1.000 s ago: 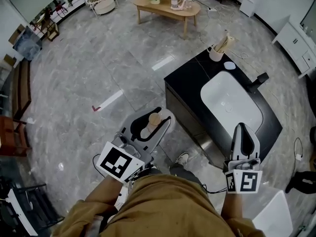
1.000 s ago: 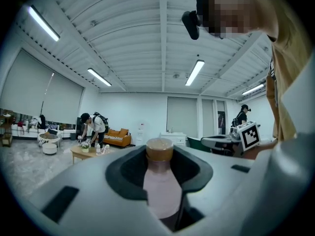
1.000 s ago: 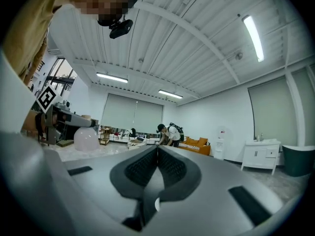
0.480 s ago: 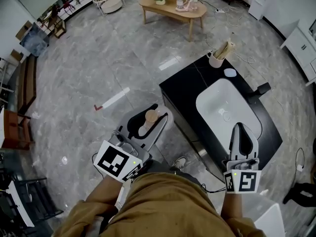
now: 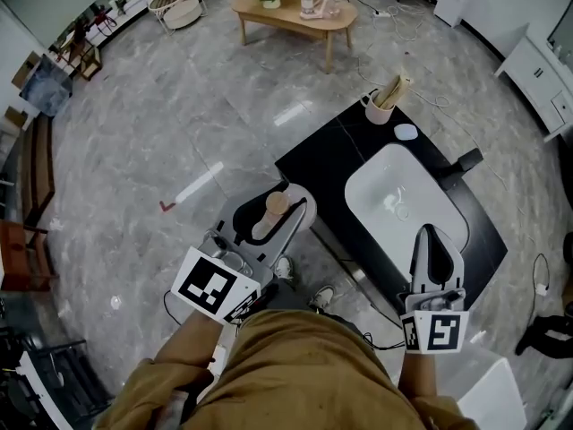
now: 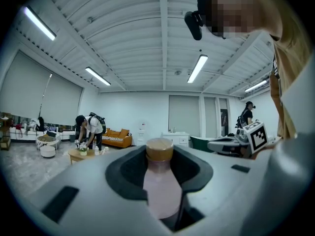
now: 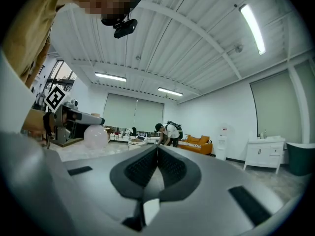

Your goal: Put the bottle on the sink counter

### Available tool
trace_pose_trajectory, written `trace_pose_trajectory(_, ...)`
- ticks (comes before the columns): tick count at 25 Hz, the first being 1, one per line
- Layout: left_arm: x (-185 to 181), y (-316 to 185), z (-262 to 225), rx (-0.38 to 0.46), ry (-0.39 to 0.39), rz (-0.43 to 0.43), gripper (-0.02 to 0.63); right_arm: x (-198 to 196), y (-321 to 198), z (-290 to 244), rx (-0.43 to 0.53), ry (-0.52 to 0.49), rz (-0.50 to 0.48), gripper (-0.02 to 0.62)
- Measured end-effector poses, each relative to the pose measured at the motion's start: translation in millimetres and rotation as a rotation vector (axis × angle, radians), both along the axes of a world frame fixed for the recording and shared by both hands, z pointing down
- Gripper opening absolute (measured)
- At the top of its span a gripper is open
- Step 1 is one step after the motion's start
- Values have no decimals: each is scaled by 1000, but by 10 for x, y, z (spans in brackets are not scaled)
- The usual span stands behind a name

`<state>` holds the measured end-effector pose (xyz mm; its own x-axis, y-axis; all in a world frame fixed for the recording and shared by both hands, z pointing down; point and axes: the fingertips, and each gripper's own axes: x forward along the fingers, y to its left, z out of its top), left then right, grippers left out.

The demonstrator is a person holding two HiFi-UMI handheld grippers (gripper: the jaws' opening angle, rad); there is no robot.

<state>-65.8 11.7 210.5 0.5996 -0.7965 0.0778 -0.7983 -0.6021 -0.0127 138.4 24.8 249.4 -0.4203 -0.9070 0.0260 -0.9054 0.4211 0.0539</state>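
My left gripper point(image 5: 274, 215) is shut on a pale pink bottle point(image 5: 269, 218) with a tan cap, held over the grey floor just left of the black sink counter point(image 5: 331, 150). In the left gripper view the bottle point(image 6: 159, 181) stands upright between the dark pads, cap point(image 6: 159, 149) up. The white basin point(image 5: 403, 200) is sunk in the counter top. My right gripper point(image 5: 433, 251) hovers at the counter's near right edge, its jaws together with nothing between them point(image 7: 156, 157).
A white cup with wooden utensils point(image 5: 383, 101) and a small white dish point(image 5: 406, 132) sit at the counter's far end; a black tap point(image 5: 464, 161) is at its right. A wooden coffee table point(image 5: 291, 14) stands far back. People are in the room's background point(image 6: 88, 129).
The view has shifted a little; the sink counter sits slightly nearer to my left gripper and the bottle. Both grippers keep their grip states.
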Motion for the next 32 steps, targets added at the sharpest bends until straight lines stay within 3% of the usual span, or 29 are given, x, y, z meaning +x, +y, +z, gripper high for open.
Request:
trace_pose_trajectory(10, -78, -402, 84, -1, -14, 90, 129, -144, -237, -34, -9, 17, 85, 5)
trace_pose_trajectory(15, -50, -487, 153, -33, 33, 92, 129, -220, -261, 44, -35, 23, 90, 5)
trace_pose_trajectory(32, 113, -991, 874, -84, -27, 135, 129, -232, -386, 378, -112, 42, 112, 5)
